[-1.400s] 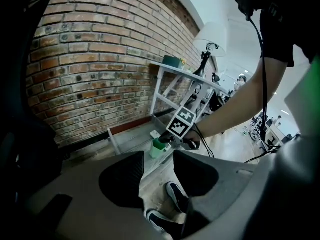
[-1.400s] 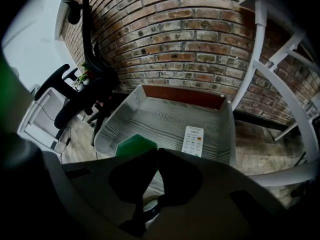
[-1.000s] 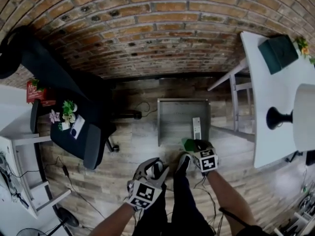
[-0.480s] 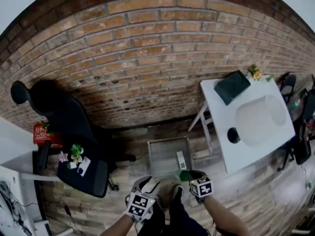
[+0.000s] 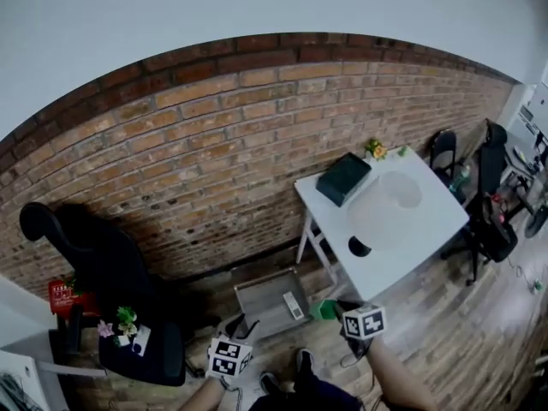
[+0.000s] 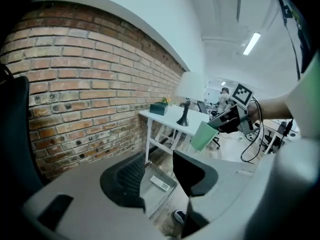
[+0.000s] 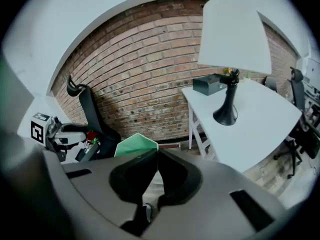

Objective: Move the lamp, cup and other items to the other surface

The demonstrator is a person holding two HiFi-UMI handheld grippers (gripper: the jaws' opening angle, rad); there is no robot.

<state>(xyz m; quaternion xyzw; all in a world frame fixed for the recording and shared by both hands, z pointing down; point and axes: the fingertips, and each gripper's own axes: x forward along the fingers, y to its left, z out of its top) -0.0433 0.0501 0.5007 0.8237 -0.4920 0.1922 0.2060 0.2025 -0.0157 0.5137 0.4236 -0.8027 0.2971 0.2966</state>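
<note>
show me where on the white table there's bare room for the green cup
The white table is bare along its near edge and right side, in front of the lamp base. The far corner is crowded: dark box and flowers sit there.

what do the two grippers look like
Left gripper and right gripper both have grey bodies and black curved jaw pads, and the left's pads look ribbed. Each carries a white cube with black square markers. A black cable hangs from the right one.
</note>
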